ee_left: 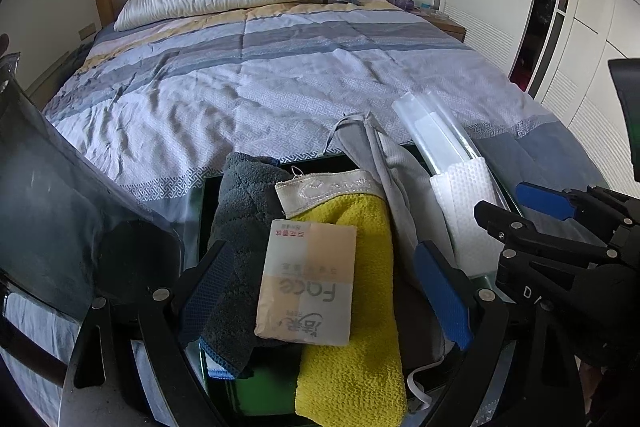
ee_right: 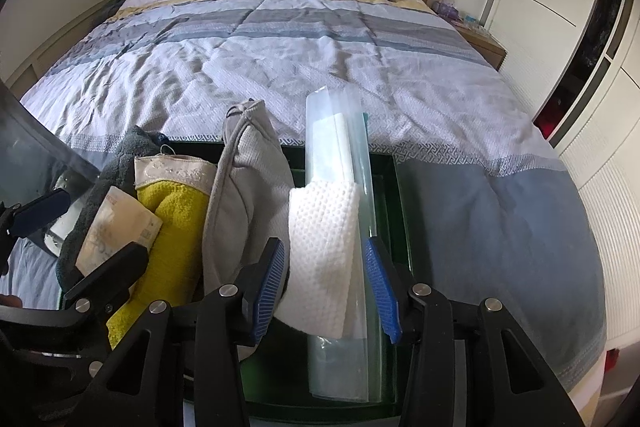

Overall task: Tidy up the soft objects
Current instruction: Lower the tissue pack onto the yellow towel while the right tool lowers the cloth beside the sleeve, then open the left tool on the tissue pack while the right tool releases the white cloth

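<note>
Seeing green tray at bed foot already holding soft things: dark towel, yellow cloth, tissue pack, grey pouch, white cloth; sorting looking mostly done. I'm keeping left gripper spread wide around tissue pack, not touching. Right gripper half open, straddling white cloth, pads apparently clear.

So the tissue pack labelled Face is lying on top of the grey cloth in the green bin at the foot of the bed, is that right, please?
Not quite: the tissue pack lies on the yellow towel, not the grey cloth, which sits to the towel's right. The left wrist view shows this. The rest holds: it is in the green bin at the foot of the bed.
</note>
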